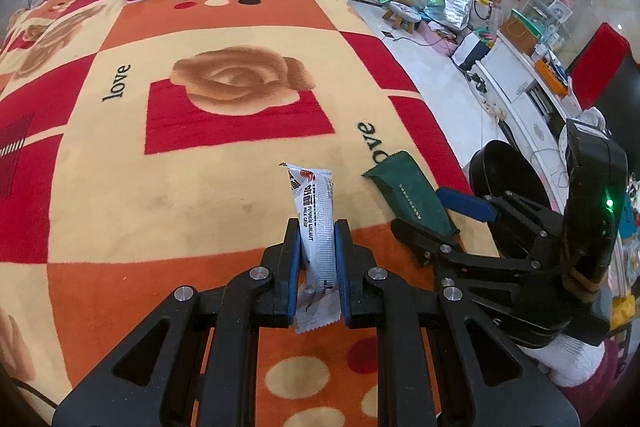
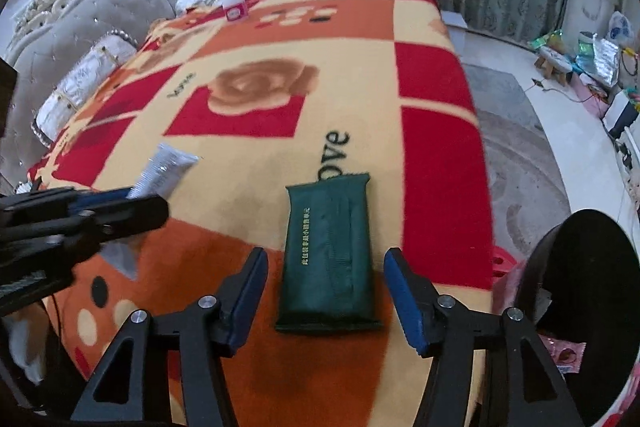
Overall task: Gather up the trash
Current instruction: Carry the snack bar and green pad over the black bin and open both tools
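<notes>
On the flowery blanket point(image 2: 248, 163) lies a green packet point(image 2: 329, 259), flat, its long side pointing away from the right gripper point(image 2: 326, 301); those jaws stand open on both sides of it, not touching; lower them evenly, then squeeze; the left gripper point(image 1: 317, 263) pinches a silver wrapper point(image 1: 314, 227), standing up; a black bin point(image 2: 576, 311), maybe, waits nearby.

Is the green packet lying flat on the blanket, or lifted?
Flat: the green packet lies on the blanket, between the open right tongs, untouched.

blanket point(image 1: 224, 187): red/orange/cream rose checks | wrapper point(image 1: 316, 223): silver | packet point(image 2: 330, 259): dark green
</notes>
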`<state>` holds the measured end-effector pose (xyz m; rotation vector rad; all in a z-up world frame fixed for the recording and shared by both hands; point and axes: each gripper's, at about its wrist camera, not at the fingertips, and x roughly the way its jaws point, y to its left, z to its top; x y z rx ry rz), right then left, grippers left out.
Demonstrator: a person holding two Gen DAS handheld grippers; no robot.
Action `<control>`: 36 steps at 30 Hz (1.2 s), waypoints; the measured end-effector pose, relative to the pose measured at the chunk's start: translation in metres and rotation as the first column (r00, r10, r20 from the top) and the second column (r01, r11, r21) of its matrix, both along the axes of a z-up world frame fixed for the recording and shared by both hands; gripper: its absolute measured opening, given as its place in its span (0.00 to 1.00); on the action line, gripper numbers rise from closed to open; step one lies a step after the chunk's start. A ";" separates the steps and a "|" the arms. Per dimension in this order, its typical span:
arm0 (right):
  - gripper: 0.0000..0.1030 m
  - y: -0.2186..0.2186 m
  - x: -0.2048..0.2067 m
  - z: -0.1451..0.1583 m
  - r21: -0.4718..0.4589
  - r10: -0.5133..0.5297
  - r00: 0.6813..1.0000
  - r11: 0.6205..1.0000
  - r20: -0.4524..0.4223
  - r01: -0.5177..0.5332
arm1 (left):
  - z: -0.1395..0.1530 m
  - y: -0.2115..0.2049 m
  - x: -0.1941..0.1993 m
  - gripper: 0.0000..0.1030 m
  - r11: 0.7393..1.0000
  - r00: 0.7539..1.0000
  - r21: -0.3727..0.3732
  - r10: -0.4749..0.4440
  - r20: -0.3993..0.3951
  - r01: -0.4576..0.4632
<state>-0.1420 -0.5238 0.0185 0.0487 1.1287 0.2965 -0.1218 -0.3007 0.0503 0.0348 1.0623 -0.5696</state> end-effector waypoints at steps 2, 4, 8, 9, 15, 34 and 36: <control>0.51 0.002 0.001 -0.001 -0.027 0.005 1.000 1.000 0.014 -0.005 | -0.001 0.000 0.000 0.13 1.000 1.000 0.000 0.000 -0.004 0.000; 0.38 0.003 0.003 0.000 -0.052 0.014 1.000 0.999 0.014 -0.013 | -0.002 -0.002 -0.001 0.13 1.000 1.000 -0.002 -0.003 -0.008 0.003; 0.38 -0.004 0.000 0.005 -0.052 0.004 1.000 0.999 0.030 -0.002 | -0.001 -0.006 -0.002 0.13 1.000 1.000 -0.007 -0.011 -0.009 0.011; 0.38 -0.007 -0.001 0.007 -0.047 -0.002 0.999 0.999 0.032 0.003 | -0.001 -0.008 -0.002 0.13 1.000 1.000 -0.007 -0.015 -0.008 0.014; 0.38 -0.022 -0.005 0.016 -0.042 -0.033 0.998 0.999 0.047 0.035 | 0.002 -0.021 -0.005 0.13 0.999 0.999 -0.012 -0.039 -0.002 0.039; 0.38 -0.075 -0.021 0.043 -0.067 -0.131 0.987 0.988 0.094 0.138 | 0.016 -0.093 -0.017 0.13 0.984 0.985 -0.056 -0.169 0.012 0.170; 0.38 -0.086 -0.023 0.044 -0.072 -0.153 0.984 0.984 0.095 0.160 | 0.017 -0.103 -0.018 0.13 0.981 0.983 -0.060 -0.185 0.012 0.186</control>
